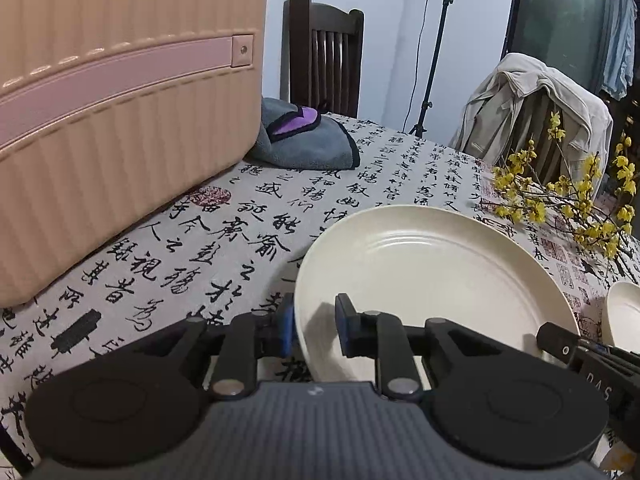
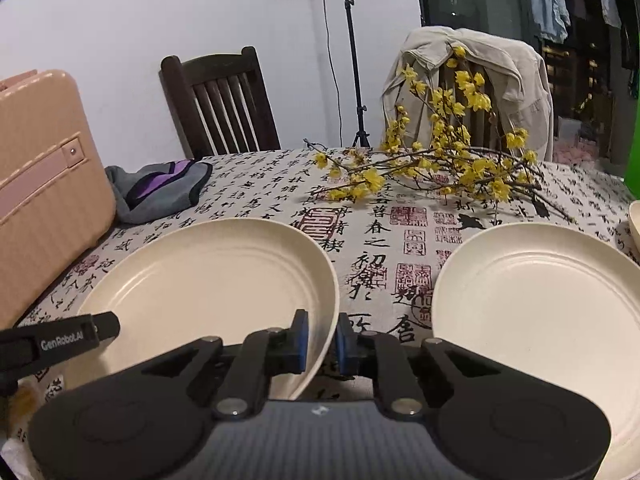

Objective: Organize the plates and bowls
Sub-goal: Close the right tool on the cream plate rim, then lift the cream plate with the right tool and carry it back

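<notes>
A large cream plate (image 1: 432,272) lies low over the calligraphy tablecloth (image 1: 224,224). My left gripper (image 1: 316,330) is shut on the plate's left rim, one blue pad outside and one inside. In the right wrist view the same plate (image 2: 208,280) has its right rim pinched in my right gripper (image 2: 322,342), which is shut on it. A finger of the left gripper (image 2: 80,336) shows at the plate's left side. A second cream plate (image 2: 536,300) sits flat to the right, apart from the first. A cream bowl rim (image 2: 634,220) peeks in at the far right edge.
A pink ribbed suitcase (image 1: 120,112) stands on the table at the left. Behind it lies a grey and purple cloth (image 2: 160,188). Yellow flowering branches (image 2: 440,160) lie across the back. Behind the table are a dark wooden chair (image 2: 220,100), a jacket-draped chair (image 2: 480,80) and a light stand (image 2: 352,60).
</notes>
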